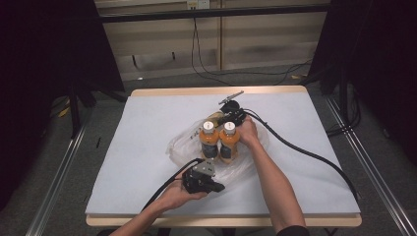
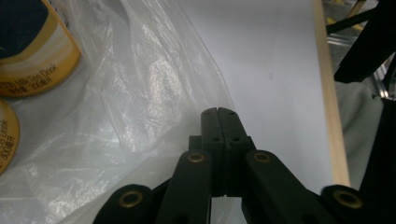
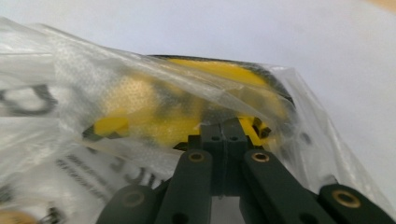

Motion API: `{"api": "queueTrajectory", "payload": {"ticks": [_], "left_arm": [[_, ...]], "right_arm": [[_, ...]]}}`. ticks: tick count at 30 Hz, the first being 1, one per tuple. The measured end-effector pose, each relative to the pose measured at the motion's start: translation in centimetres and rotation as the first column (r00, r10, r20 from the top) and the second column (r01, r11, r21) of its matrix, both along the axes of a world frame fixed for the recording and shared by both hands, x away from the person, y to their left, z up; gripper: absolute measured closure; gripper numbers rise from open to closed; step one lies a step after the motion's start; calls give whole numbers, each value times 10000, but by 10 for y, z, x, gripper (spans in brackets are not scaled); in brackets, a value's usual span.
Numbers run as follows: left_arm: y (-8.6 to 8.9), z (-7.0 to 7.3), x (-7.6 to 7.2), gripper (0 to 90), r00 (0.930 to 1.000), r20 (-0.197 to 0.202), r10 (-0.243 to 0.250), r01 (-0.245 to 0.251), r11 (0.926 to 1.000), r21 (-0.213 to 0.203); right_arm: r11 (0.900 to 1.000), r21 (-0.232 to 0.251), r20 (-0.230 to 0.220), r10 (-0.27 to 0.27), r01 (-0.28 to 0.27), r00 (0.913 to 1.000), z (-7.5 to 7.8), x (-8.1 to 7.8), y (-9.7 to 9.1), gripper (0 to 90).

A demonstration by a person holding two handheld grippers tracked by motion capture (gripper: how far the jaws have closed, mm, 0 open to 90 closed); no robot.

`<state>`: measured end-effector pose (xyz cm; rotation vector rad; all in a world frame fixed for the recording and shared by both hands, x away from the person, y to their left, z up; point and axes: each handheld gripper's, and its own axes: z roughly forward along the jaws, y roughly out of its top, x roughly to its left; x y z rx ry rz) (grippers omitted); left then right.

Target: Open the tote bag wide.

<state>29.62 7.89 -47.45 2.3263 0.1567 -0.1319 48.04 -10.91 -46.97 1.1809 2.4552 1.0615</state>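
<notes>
**Two bottles and a thin bag on the white counter**

A thin, see-through plastic bag (image 1: 183, 147) lies crumpled in the middle of the white-covered counter (image 1: 128, 162). Two small bottles of orange drink with white caps (image 1: 219, 140) stand upright on it, side by side and touching. They stand on the plastic, so the bag probably cannot slide away while it is being pulled. Just behind the bottles, a flatter yellow and black packet (image 3: 187, 112) lies under the plastic, so it seems to be inside the bag already.

The left tongs (image 2: 218, 112) lie low at the near edge of the bag, in front of the bottles. Their jaws are together, right at the edge of the plastic. I cannot tell if a bit of plastic is pinched between them. It looks as if this hand is there to hold the near edge.

The right tongs (image 3: 220, 126) are at the far side, behind the right bottle. Their jaws are together too, and they press against the plastic over the yellow packet. Whether they pinch a fold of it is hard to see. This hand probably wants to lift the far edge, so that the bag can go up around the bottles.

A black cable (image 1: 305, 152) runs from the right tongs across the counter to its right side.
</notes>
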Motion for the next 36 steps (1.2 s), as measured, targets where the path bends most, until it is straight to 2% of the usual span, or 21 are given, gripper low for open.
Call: {"api": "queueTrajectory", "payload": {"ticks": [3, 5, 7, 9, 12, 17, 18, 20, 21, 22, 24, 25, 27, 28, 29, 31, 33, 35, 36], "left_arm": [[3, 6, 2, 900, 9997, -196, 117, -123, 9996, -274], [6, 10, 4, 900, 9994, -292, 198, -217, 9977, -646], [8, 14, 4, 900, 9993, -209, 323, -337, 9967, -736], [10, 18, 6, 896, 9984, -268, 490, -518, 9917, -1173], [12, 21, 8, 875, 9982, -146, 585, -599, 9900, -1276], [20, 30, 10, 806, 9925, -145, 1215, -1221, 9747, -1871], [21, 31, 11, 774, 9918, -109, 1272, -1268, 9717, -1991], [23, 33, 12, 713, 9882, -46, 1532, -1508, 9664, -2082], [24, 34, 12, 688, 9848, 22, 1736, -1688, 9603, -2221], [25, 35, 12, 644, 9834, 99, 1813, -1746, 9590, -2234], [27, 38, 11, 565, 9778, 266, 2079, -1959, 9516, -2368], [28, 39, 11, 537, 9753, 397, 2174, -2023, 9506, -2353], [31, 41, 11, 504, 9713, 563, 2309, -2095, 9439, -2554], [33, 43, 11, 456, 9678, 615, 2442, -2216, 9418, -2527], [33, 44, 11, 413, 9666, 568, 2498, -2268, 9376, -2634], [36, 47, 11, 344, 9604, 730, 2688, -2418, 9347, -2604], [41, 49, 11, 263, 9527, 826, 2924, -2612, 9271, -2686], [46, 51, 9, 220, 9476, 867, 3073, -2731, 9207, -2786], [50, 53, 8, 205, 9423, 978, 3201, -2837, 9189, -2742]], "right_arm": [[9995, 316, 80, 53, -56, 10000, 12, -7, -6, 900], [9980, 602, 130, 159, -166, 9998, 19, -12, -13, 900], [9965, 806, 324, 196, -222, 9993, 25, -19, -21, 900], [9959, 857, 524, 253, -297, 9983, 29, -27, -27, 900], [9955, 884, 783, 280, -349, 9965, 35, -36, -34, 900], [9906, 1330, 1204, 148, -309, 9926, 43, -55, -54, 898], [9891, 1449, 1279, 58, -245, 9918, 44, -61, -58, 830], [9886, 1500, 1366, -72, -135, 9906, 45, -67, -63, 802], [9877, 1562, 1428, -107, -118, 9897, 46, -71, -66, 793], [9859, 1670, 1561, -193, -71, 9876, 47, -76, -70, 757], [9832, 1826, 1714, -300, -19, 9847, 51, -84, -76, 622], [9818, 1892, 1783, -478, 134, 9828, 53, -89, -79, 565], [9823, 1860, 2027, -621, 238, 9773, 57, -97, -87, 488], [9785, 1987, 2127, -978, 549, 9722, 61, -103, -96, 404], [9750, 2128, 2160, -1114, 646, 9700, 63, -107, -102, 381], [9712, 2254, 2309, -1307, 777, 9641, 65, -115, -110, 305], [9705, 2218, 2351, -1470, 942, 9608, 67, -124, -117, 242], [9722, 2098, 2529, -1563, 1036, 9548, 68, -136, -122, 200], [9719, 2077, 2599, -1636, 1104, 9517, 68, -141, -124, 183]]}}
